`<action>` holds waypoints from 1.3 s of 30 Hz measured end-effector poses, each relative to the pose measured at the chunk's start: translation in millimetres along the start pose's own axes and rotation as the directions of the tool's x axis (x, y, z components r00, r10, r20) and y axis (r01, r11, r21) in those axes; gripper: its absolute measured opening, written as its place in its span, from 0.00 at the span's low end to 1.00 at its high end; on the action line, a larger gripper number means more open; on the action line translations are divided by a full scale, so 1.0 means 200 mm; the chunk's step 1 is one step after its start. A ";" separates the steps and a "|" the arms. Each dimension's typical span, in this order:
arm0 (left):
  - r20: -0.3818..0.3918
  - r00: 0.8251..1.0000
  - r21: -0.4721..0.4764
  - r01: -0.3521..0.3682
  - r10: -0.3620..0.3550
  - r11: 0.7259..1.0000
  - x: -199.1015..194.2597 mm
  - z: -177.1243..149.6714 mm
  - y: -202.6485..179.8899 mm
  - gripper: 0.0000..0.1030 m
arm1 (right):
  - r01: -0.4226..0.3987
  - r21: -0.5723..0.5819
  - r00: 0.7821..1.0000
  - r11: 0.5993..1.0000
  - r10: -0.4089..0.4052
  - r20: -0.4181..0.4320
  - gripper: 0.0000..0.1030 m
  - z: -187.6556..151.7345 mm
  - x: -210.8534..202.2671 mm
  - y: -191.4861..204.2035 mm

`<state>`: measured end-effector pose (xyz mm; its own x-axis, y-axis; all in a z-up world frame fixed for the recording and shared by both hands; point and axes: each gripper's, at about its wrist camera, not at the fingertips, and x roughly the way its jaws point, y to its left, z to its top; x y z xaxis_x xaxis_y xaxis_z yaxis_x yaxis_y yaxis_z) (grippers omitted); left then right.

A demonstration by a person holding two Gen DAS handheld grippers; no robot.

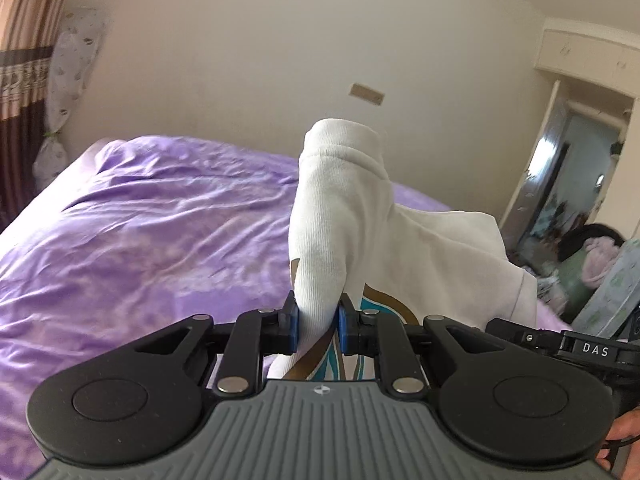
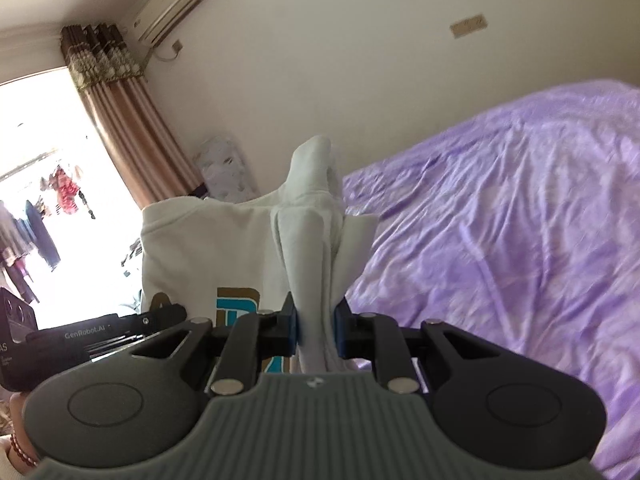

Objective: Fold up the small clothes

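A small white sweatshirt (image 1: 440,248) with a brown and teal print hangs in the air above the purple bed (image 1: 140,240). My left gripper (image 1: 318,320) is shut on a bunched ribbed part of it that stands up between the fingers. My right gripper (image 2: 316,324) is shut on another bunched part of the same sweatshirt (image 2: 200,248), whose body and print spread out to the left in the right wrist view. The purple bed (image 2: 500,240) lies below and to the right there. Each view shows the other gripper's black body at its edge.
A cream wall rises behind the bed. A brown curtain (image 2: 132,128) and a bright window (image 2: 40,200) are on one side, with an air conditioner (image 2: 176,0) above. A doorway with clutter (image 1: 568,200) is on the other side. A patterned pillow (image 1: 68,92) leans in the corner.
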<state>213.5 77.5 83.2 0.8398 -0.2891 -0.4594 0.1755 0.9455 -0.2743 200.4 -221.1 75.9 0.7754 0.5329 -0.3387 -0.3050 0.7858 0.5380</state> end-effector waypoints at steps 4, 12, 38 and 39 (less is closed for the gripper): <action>-0.050 0.998 -0.042 -0.030 0.028 0.999 0.08 -0.06 0.12 0.19 | -0.012 0.032 0.998 0.999 0.014 -0.069 0.12 -0.11 0.11 0.01; -0.139 0.990 -0.065 -0.048 0.038 0.997 0.31 -0.13 0.31 0.19 | 0.019 0.062 0.982 0.998 -0.007 -0.187 0.12 -0.22 0.42 -0.13; -0.411 0.912 -0.238 -0.127 0.019 0.963 0.85 -0.41 0.77 0.34 | 0.162 0.107 0.911 0.981 -0.107 -0.399 0.29 -0.45 1.15 -0.70; -0.412 0.910 -0.218 -0.134 0.034 0.967 0.82 -0.40 0.74 0.34 | 0.173 0.072 0.910 0.982 -0.131 -0.393 0.31 -0.44 1.13 -0.67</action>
<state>337.0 158.6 -101.1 0.5587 -0.2933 -0.7758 -0.0552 0.9202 -0.3876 368.0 -178.8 -141.2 0.5284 0.5050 -0.6825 -0.1253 0.8414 0.5256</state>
